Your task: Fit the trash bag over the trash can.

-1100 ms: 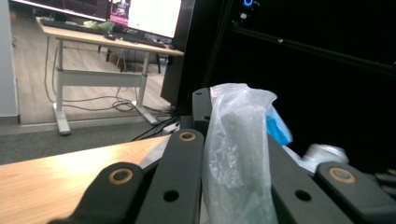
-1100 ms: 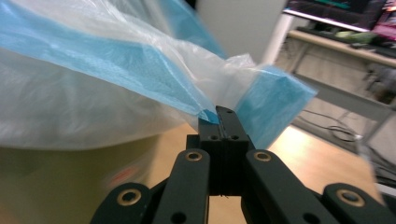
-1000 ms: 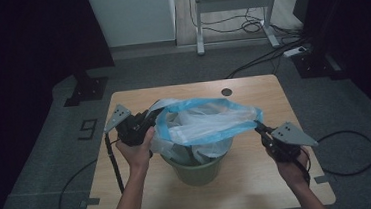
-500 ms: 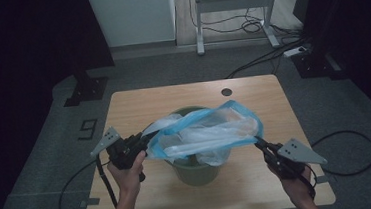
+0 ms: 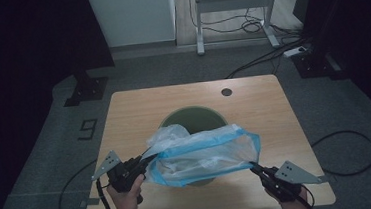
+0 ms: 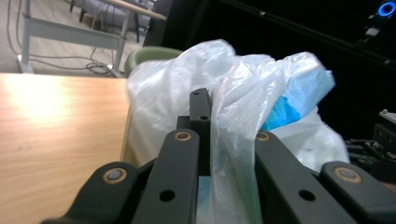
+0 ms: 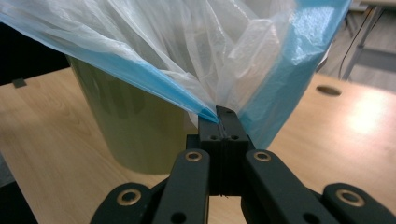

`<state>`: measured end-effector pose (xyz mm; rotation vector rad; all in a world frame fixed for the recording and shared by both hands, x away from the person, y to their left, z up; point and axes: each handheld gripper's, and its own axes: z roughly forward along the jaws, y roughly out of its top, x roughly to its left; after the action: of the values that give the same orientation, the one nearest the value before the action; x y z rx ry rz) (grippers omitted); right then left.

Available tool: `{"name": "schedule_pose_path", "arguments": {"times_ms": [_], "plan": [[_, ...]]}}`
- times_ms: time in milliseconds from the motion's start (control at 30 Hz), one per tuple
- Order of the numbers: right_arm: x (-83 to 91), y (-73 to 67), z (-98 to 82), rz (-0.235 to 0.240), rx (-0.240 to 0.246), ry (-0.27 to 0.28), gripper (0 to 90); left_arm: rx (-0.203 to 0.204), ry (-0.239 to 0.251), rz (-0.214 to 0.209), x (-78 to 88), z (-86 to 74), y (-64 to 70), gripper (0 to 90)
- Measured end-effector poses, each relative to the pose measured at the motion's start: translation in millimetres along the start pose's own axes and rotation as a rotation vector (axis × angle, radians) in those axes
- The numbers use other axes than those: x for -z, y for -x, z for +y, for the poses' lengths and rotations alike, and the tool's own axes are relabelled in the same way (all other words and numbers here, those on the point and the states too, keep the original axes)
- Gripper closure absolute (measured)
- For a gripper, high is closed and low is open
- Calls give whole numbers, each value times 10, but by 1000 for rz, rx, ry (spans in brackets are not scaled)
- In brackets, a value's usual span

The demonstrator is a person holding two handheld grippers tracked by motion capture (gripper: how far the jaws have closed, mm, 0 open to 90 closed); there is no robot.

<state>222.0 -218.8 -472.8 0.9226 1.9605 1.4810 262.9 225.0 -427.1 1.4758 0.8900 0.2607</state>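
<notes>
The plastic bag (image 5: pixel 202 153) hangs stretched across the lower middle of the high view, in front of the green bin (image 5: pixel 192 119) on the counter (image 5: pixel 270 128). The left claw (image 5: pixel 145 163) pinches its left edge; the right claw (image 5: pixel 253 167) is clenched on its right corner.

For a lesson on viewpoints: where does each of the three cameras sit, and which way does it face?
High view: above the table's near side, looking forward and down; both forearms, left gripper and right gripper show.
Left gripper view: on that gripper, looking along its fingers at the bag.
Right gripper view: on that gripper, fingers pinching the bag's edge.
All share the bag and green bin.
</notes>
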Motion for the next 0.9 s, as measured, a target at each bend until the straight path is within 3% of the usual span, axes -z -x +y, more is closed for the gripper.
{"name": "schedule_pose_path", "arguments": {"times_ms": [167, 233, 300, 467, 600, 733, 900], "plan": [[-129, 67, -35, 4, -21, -38, 888, -6, -14, 25, -44, -26, -37, 849], [-171, 82, -20, -5, -23, -41, 888, -15, -5, 27, -36, -17, -29, 795], [-183, 77, 1, -13, -23, -38, 888, -54, 5, 16, 2, 20, 14, 697], [-151, 47, 75, -25, 3, -22, 888, -190, -14, 38, 135, 170, 207, 418], [-127, 31, 109, -29, 17, -20, 888, -263, -9, 32, 216, 295, 355, 289], [-122, 25, 119, -30, 15, -23, 889, -310, -15, 9, 240, 361, 449, 199], [-105, 51, 121, -42, 7, -29, 888, -319, -42, -53, 220, 400, 518, 119]]}}
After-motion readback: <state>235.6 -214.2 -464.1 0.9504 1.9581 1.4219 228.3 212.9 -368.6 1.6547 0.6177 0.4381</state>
